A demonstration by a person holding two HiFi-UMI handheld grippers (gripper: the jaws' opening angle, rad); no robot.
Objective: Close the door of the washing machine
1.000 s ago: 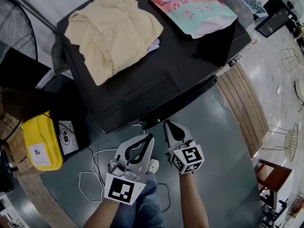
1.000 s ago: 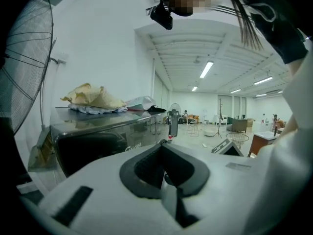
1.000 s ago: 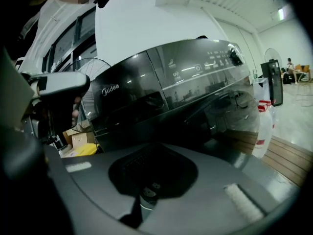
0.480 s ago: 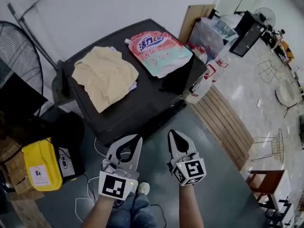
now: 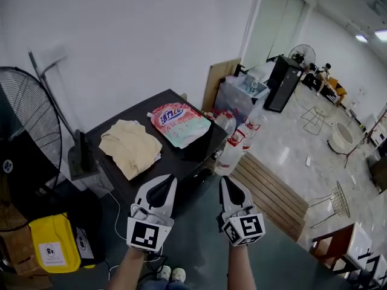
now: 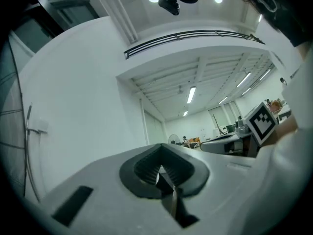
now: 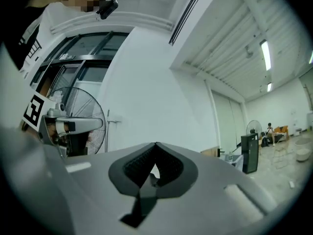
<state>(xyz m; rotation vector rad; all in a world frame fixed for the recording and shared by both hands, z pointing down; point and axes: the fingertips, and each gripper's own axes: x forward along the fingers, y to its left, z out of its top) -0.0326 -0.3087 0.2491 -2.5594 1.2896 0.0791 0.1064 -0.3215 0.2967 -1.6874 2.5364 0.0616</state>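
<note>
Both claws closed and empty: left claw (image 5: 164,181), right claw (image 5: 227,182), side by side. Washing machine (image 5: 181,156) just beyond them, yellow cloth (image 5: 130,145) and detergent pouch (image 5: 178,123) on top.

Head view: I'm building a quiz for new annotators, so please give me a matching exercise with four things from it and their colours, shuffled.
Things:
1. folded cloth
2. soap pouch
3. box on the floor
4. big fan at the left

Colours:
a. black
b. bright yellow
c. cream
d. pink and pale green

Pairs: 1-c; 2-d; 3-b; 4-a.
</note>
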